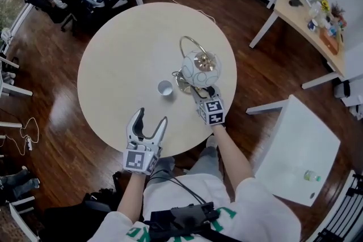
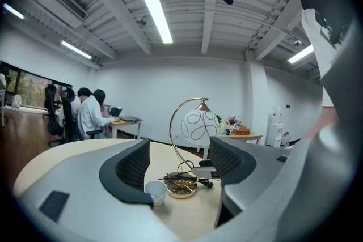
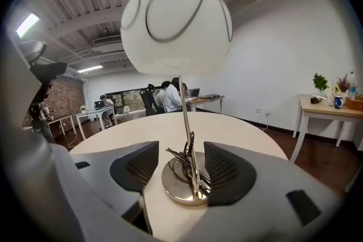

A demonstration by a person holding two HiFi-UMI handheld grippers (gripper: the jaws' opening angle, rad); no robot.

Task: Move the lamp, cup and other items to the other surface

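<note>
Your right tongs (image 1: 198, 91) are apart, straddling the base of the white-globe brass lamp (image 1: 198, 68), centre frame on the round beige table (image 1: 113, 65). Left tongs (image 1: 152, 120) apart, empty, below the small white cup (image 1: 165, 88).

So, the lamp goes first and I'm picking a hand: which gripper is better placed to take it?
Right. The right gripper has open jaws straddling the lamp stem above its base. The left gripper, also open, hangs at the table edge, nearer the cup.
</note>
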